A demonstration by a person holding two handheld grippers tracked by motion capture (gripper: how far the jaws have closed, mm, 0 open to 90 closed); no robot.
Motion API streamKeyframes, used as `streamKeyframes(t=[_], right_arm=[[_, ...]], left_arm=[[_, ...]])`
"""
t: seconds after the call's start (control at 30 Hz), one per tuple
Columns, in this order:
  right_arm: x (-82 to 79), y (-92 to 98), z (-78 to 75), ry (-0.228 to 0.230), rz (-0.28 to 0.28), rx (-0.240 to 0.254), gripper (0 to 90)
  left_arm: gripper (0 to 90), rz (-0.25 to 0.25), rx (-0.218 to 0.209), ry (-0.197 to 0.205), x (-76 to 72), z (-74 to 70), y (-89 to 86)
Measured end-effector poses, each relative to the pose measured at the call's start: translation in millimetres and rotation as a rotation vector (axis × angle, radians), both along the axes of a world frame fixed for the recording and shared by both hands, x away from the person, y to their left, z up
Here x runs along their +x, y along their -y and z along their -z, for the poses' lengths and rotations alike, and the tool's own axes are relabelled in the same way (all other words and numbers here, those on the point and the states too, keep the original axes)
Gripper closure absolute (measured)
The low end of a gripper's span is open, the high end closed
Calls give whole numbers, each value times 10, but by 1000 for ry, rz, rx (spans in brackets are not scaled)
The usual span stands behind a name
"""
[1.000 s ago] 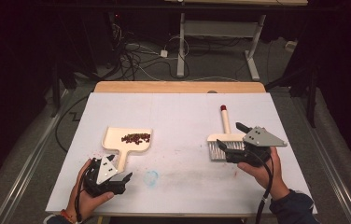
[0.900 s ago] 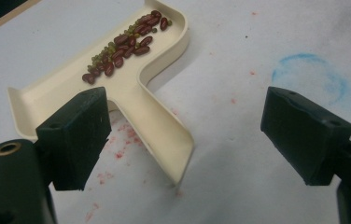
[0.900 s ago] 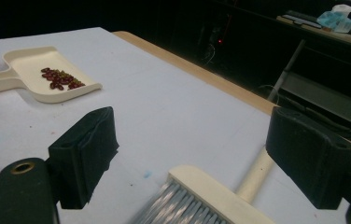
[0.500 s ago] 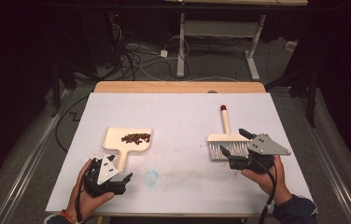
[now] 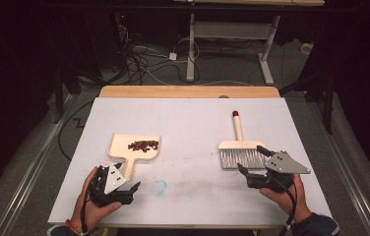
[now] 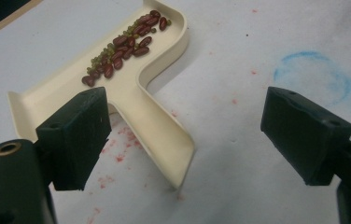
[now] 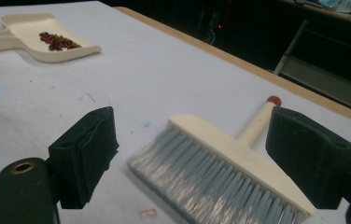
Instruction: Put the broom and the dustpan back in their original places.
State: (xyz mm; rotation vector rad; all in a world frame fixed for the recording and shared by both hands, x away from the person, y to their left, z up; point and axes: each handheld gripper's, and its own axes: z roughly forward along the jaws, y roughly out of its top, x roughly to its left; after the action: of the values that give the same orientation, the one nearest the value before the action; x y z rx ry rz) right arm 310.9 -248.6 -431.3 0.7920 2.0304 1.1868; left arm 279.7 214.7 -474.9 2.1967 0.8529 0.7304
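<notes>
The brush's [image 7: 220, 163] bristle end runs off the bottom edge.

The high view looks down from above, while each gripper view sits low and close, both showing the dustpan [image 6: 131, 88].

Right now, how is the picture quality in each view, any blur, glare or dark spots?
High view: the white table is evenly lit, the floor and desks behind fall into near black. Left gripper view: dustpan and beans are sharp, with no strong glare. Right gripper view: the brush bristles are soft and smeared close to the camera, and the background is dark.
</notes>
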Motion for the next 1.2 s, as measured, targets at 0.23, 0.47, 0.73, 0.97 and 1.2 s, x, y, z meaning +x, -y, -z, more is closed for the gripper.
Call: streamKeyframes(t=[0.23,0.47,0.73,0.97,1.2], right_arm=[[-77,69,166,-23,30,-18,167],[-159,123,359,-56,26,-39,168],[-204,131,407,-76,12,-47,161],[-203,124,369,-62,8,-44,160],[-186,94,370,-64,0,-53,160]], left_arm=[[155,5,1,5,22,-5,6],[155,14,0,8,13,-2,16],[155,18,-1,16,-13,-15,46],[155,15,-5,5,-38,-10,37],[155,19,2,9,-48,-11,35]])
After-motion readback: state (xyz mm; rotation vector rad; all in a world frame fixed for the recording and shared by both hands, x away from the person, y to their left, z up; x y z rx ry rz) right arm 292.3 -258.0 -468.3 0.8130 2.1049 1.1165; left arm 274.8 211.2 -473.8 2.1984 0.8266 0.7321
